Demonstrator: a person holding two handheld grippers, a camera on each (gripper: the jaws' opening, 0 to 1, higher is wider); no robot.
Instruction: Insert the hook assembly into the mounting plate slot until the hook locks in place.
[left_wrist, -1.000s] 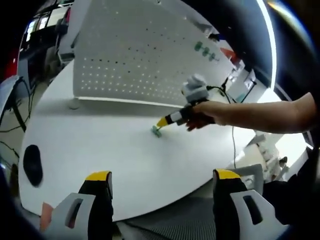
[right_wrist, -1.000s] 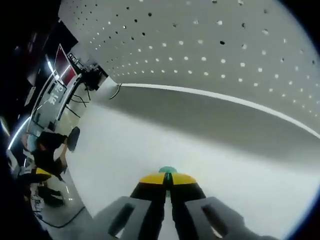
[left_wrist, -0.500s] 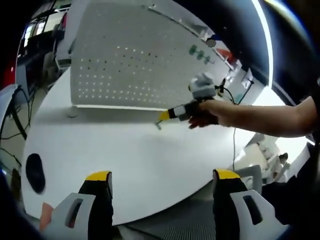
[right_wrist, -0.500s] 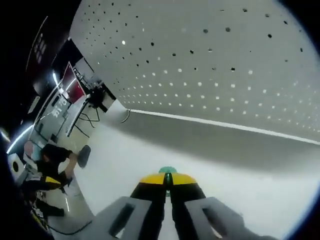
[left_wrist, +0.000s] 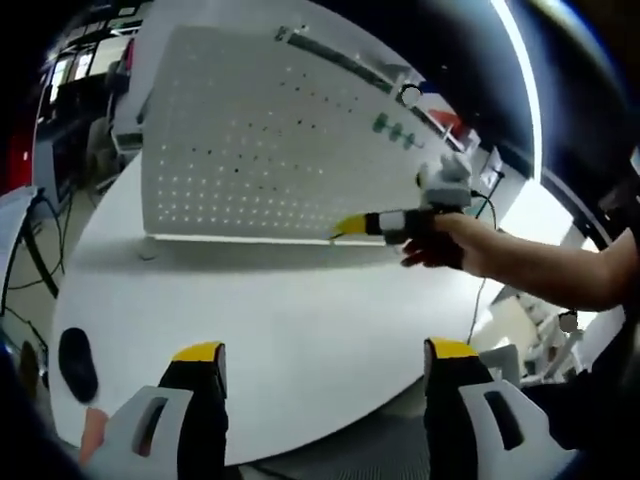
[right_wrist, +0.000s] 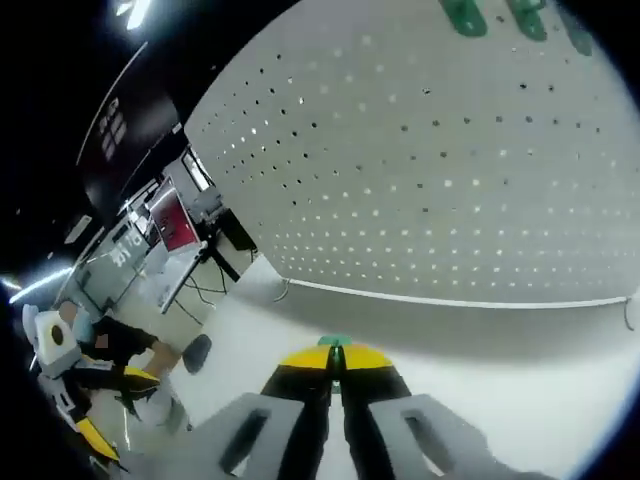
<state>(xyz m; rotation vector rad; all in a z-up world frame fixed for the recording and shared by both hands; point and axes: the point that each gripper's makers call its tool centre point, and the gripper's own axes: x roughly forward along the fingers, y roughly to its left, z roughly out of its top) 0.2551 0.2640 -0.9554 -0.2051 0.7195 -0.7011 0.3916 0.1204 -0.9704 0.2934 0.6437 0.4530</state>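
One green hook assembly (right_wrist: 335, 343) sits pinched at the tips of the right gripper (right_wrist: 336, 358), jaws pressed together on it, with just a sliver of green peeking past the yellow pads. Carried clear of the white table (left_wrist: 280, 320), in front of the upright perforated mounting plate (right_wrist: 450, 180), close to its lower part but apparently not yet touching it. Judged as the approach step: hook picked up and brought to the plate, insertion not begun. Next move calls for choosing a hole, squaring the hook's back end to the plate face, then pressing in and seating it until it catches; too little of the hook shows to tell which way it is turned, so worth checking before pushing. Counted: two grippers, one hand (left_wrist: 440, 245) seen gripping the right one in the left gripper view. One left gripper (left_wrist: 315, 355) low over the near table edge, jaws spread wide and holding nothing, well apart from the plate. Three more green hooks (right_wrist: 465, 12) already hanging in a row near the plate's top edge. One plate, one table, and one dark oval object (left_wrist: 75, 365) lying far off to the side on the tabletop, too blurred to name.
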